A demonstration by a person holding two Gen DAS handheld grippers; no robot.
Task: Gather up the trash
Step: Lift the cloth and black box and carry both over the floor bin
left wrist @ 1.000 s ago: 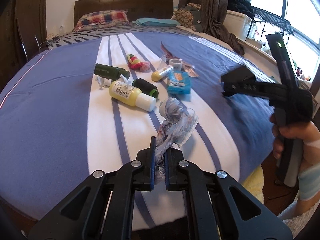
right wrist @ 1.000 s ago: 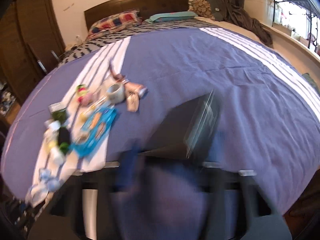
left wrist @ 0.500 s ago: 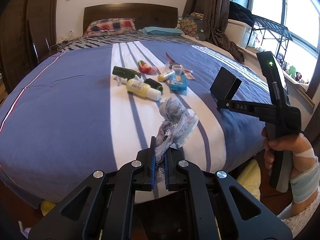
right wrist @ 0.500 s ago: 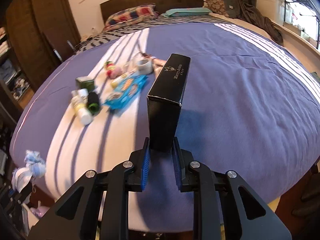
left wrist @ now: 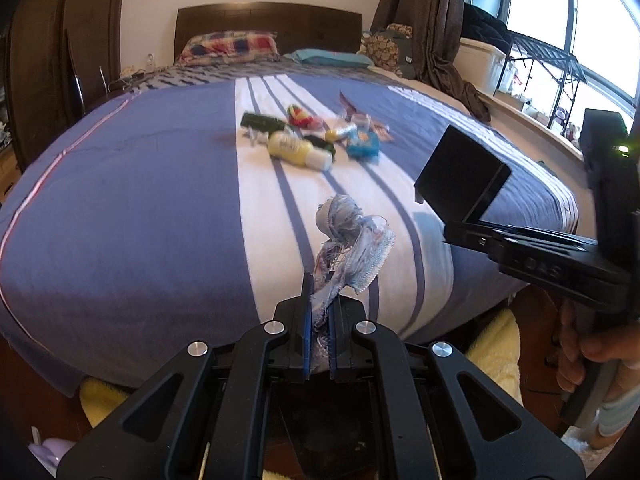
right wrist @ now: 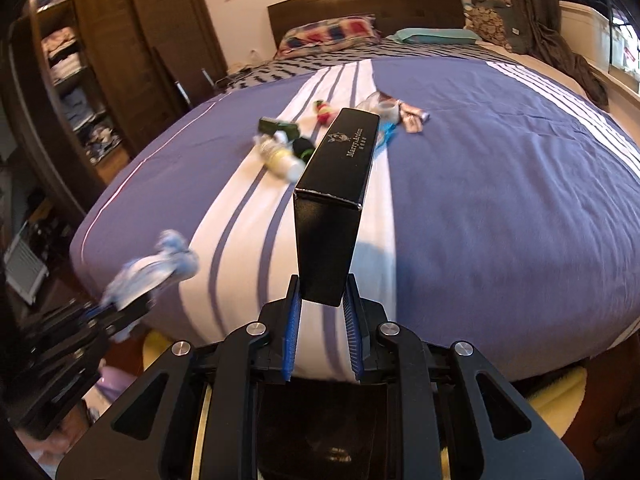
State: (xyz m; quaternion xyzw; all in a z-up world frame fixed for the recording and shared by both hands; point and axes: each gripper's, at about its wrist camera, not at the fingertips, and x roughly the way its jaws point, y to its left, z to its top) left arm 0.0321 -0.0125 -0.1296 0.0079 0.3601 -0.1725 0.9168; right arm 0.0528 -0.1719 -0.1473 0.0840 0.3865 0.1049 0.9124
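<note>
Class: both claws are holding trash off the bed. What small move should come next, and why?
Probably carry both pieces on toward a bin; none is in view. The left claw is shut on the crumpled wrapper, the right claw grips the black box, and both are clear of the bed, where more litter remains.

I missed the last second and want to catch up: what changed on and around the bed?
Both grippers pulled back from the bed's clutter toward its foot. The right gripper, its jaws just closing, tightened on the black box. The left gripper stayed clamped on the blue-white wrapper. The bottles lie untouched.
</note>
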